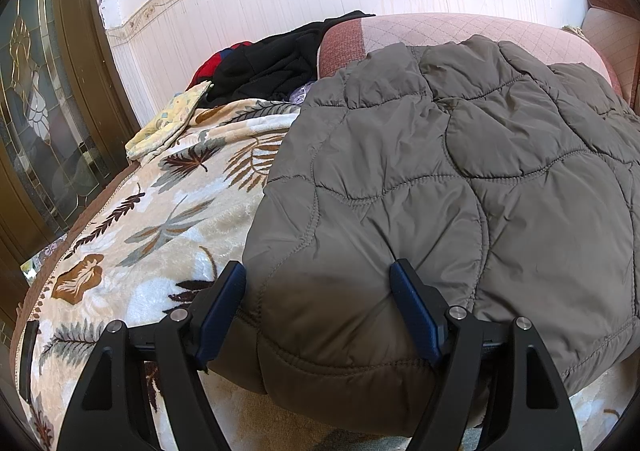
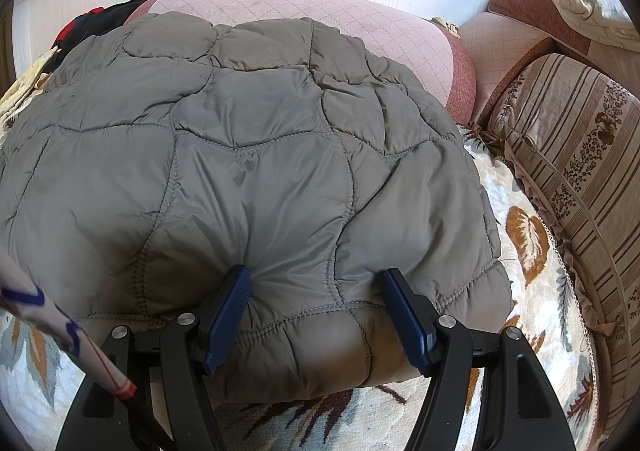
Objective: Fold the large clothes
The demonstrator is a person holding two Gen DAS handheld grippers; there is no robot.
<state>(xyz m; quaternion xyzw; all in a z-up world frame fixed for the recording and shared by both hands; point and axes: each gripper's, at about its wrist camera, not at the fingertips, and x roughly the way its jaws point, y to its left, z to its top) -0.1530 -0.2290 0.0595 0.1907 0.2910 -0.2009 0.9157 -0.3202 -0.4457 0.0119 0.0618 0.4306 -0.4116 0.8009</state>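
Observation:
A grey-brown quilted jacket [image 1: 460, 179] lies folded into a thick bundle on a leaf-patterned blanket [image 1: 160, 211]; it also shows in the right wrist view [image 2: 240, 155]. My left gripper [image 1: 318, 271] is open, its blue pads [image 1: 222, 307] on either side of the bundle's near left edge, pressing into the padding. My right gripper [image 2: 316, 279] is open too, its blue pads [image 2: 406, 315] straddling the bundle's near right edge. The jacket's underside and sleeves are hidden.
A pink sofa back [image 1: 440, 29] stands behind the jacket. Dark clothes [image 1: 276, 63] and a yellow patterned cloth [image 1: 168, 123] lie at the far left. A striped cushion [image 2: 572, 155] sits at the right. A wooden glass door [image 1: 44, 99] is at the left.

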